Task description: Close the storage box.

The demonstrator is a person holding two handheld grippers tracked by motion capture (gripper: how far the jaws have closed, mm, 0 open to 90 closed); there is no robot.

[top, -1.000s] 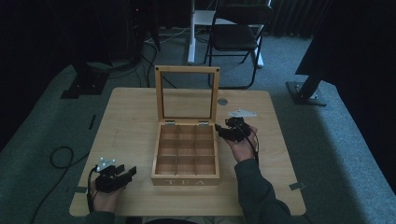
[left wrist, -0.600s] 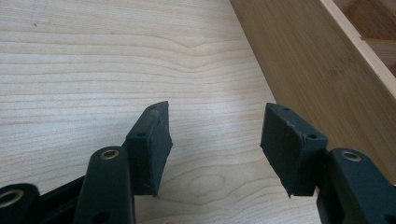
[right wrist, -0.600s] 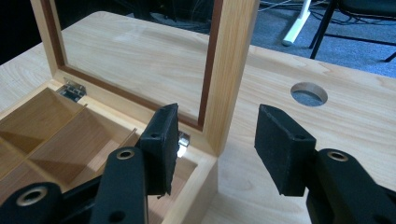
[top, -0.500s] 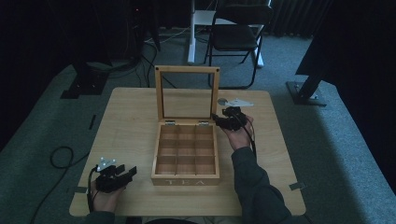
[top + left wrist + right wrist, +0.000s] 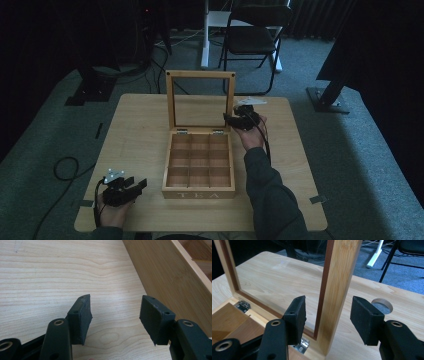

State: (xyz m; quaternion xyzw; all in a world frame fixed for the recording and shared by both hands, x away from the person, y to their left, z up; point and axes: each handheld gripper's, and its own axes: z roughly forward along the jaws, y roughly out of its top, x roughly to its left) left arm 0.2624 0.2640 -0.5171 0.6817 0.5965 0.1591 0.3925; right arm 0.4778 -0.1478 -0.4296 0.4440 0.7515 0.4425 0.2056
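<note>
A wooden tea box (image 5: 199, 194) with several empty compartments stands mid-table, its glass-paned lid (image 5: 200, 75) upright. My right gripper (image 5: 230, 119) is at the lid's right edge. In the right gripper view the lid's right frame post (image 5: 339, 277) stands between the open jaws of this gripper (image 5: 328, 315), with a gap showing at the right pad (image 5: 364, 315). My left gripper (image 5: 142, 184) rests open near the table's front left. In the left gripper view its jaws (image 5: 115, 315) hold nothing, and the box's side wall (image 5: 165, 277) is just to their right.
The light wooden table (image 5: 135, 130) has a round cable hole (image 5: 383, 305) right of the lid. A small white item (image 5: 250, 101) lies behind my right hand. A metal hinge (image 5: 243, 305) joins lid and box. A folding chair (image 5: 255, 30) stands beyond the table.
My right gripper has moved away from me, from the box's rear right corner to the lid's right frame post. The left gripper has stayed put.
</note>
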